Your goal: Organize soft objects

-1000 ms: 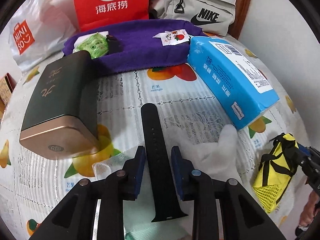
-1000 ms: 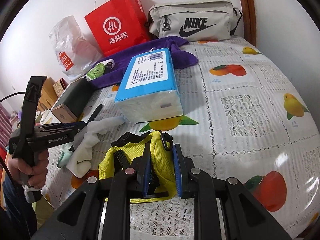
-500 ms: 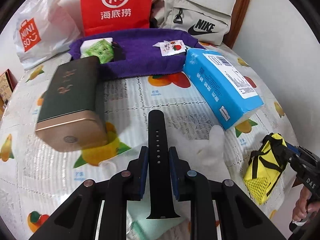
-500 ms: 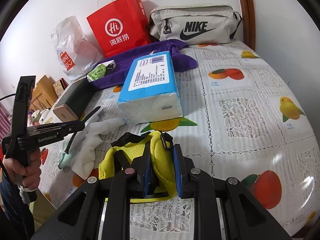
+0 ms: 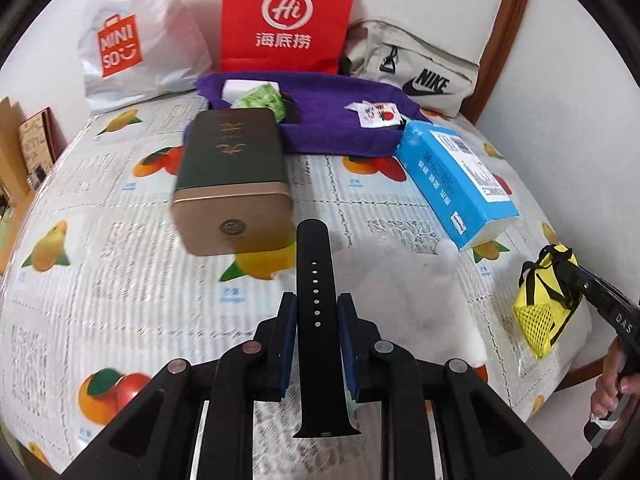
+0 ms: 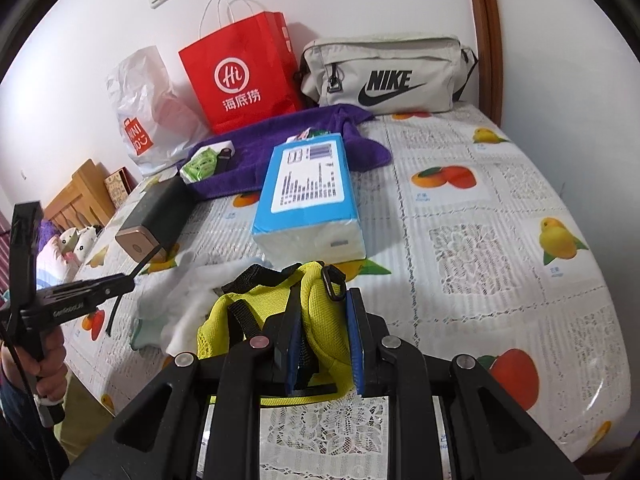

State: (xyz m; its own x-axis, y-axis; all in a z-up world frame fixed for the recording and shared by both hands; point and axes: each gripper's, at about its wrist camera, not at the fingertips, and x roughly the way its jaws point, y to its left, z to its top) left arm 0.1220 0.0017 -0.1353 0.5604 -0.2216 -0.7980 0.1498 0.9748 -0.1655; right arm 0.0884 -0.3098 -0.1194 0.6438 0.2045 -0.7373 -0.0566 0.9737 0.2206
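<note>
My left gripper (image 5: 317, 312) is shut on a black watch strap (image 5: 316, 280) and holds it lifted above the table; the strap also hangs from that gripper in the right wrist view (image 6: 148, 258). My right gripper (image 6: 325, 312) is shut on a yellow mesh pouch with black straps (image 6: 324, 304), seen at the right in the left wrist view (image 5: 546, 304). A white soft cloth (image 5: 404, 276) lies under the strap. A purple towel (image 5: 332, 120) lies at the back with a green packet (image 5: 262, 100) and a small strawberry sachet (image 5: 378, 114) on it.
A dark green box with a gold end (image 5: 230, 176) lies left of the strap. A blue tissue pack (image 5: 454, 182) lies to the right. A red paper bag (image 5: 286, 16), a white Miniso bag (image 5: 128, 48) and a grey Nike bag (image 5: 416, 68) stand at the back wall.
My left gripper closed on the strap, lifted it off the cloth and swung left and higher. My right gripper held still with the pouch.
</note>
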